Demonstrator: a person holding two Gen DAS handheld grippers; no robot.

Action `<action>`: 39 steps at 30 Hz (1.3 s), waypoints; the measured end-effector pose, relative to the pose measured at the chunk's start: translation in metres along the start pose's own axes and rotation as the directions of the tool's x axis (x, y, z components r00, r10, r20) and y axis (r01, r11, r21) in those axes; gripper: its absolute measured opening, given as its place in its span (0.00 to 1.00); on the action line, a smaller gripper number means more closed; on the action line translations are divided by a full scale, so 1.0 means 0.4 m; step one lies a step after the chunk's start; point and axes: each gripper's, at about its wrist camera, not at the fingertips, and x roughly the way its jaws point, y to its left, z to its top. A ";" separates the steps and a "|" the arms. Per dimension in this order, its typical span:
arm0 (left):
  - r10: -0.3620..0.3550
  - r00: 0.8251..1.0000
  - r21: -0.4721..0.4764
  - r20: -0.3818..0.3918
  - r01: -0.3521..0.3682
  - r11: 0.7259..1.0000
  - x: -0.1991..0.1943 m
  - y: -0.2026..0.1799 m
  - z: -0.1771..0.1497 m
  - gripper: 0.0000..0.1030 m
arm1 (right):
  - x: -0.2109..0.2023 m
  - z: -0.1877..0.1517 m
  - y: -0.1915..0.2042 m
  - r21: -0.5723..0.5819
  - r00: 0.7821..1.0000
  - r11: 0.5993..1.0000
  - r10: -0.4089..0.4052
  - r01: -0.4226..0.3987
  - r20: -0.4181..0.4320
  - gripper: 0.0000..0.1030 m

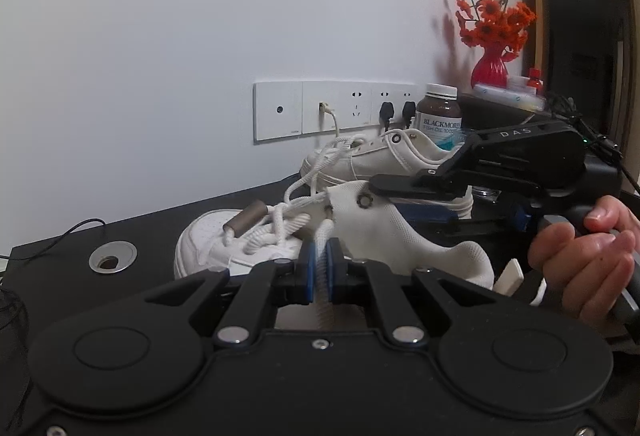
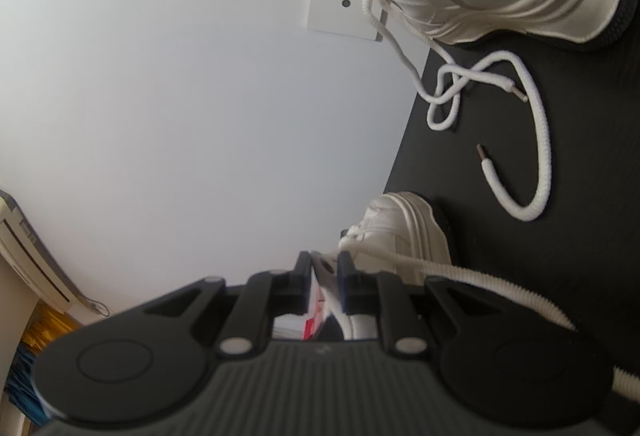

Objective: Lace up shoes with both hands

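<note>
- Left gripper point(image 1: 319, 268): blue pads pressed together on a white lace point(image 1: 322, 248), which rises between them to an eyelet of the near shoe point(image 1: 376, 236).
- Right gripper point(image 1: 384, 185), seen from the left wrist view: black fingers nearly closed, pinching the upper edge of the near shoe's eyelet flap point(image 1: 352, 202). In its own view the right gripper point(image 2: 325, 268) shows a narrow gap filled by white shoe material.
- A person's hand point(image 1: 588, 252) grips the right gripper's handle at the right edge.
- Near shoe: lies on the black table point(image 1: 60, 248) directly ahead of the left gripper, long axis running left to right, toe to the left, collar to the right.
- A grey cylinder point(image 1: 246, 222) rests on the tangled laces over the toe.
- 2nd shoe point(image 1: 384, 156): stands behind the near one, close to the wall, toe also to the left; its loose lace point(image 2: 532, 140) curls across the table in the right wrist view.
- Behind: a socket panel point(image 1: 336, 110) with 2 black plugs, a brown supplement bottle point(image 1: 439, 112), and a red vase point(image 1: 490, 66) of orange flowers.
- A metal cable grommet point(image 1: 112, 256) sits in the table at left.
</note>
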 end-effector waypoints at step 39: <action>0.090 0.996 -0.039 0.027 -0.089 0.995 0.039 -0.019 0.007 0.06 | 0.126 0.009 0.017 -0.116 0.999 0.993 -0.037 0.034 -0.018 0.17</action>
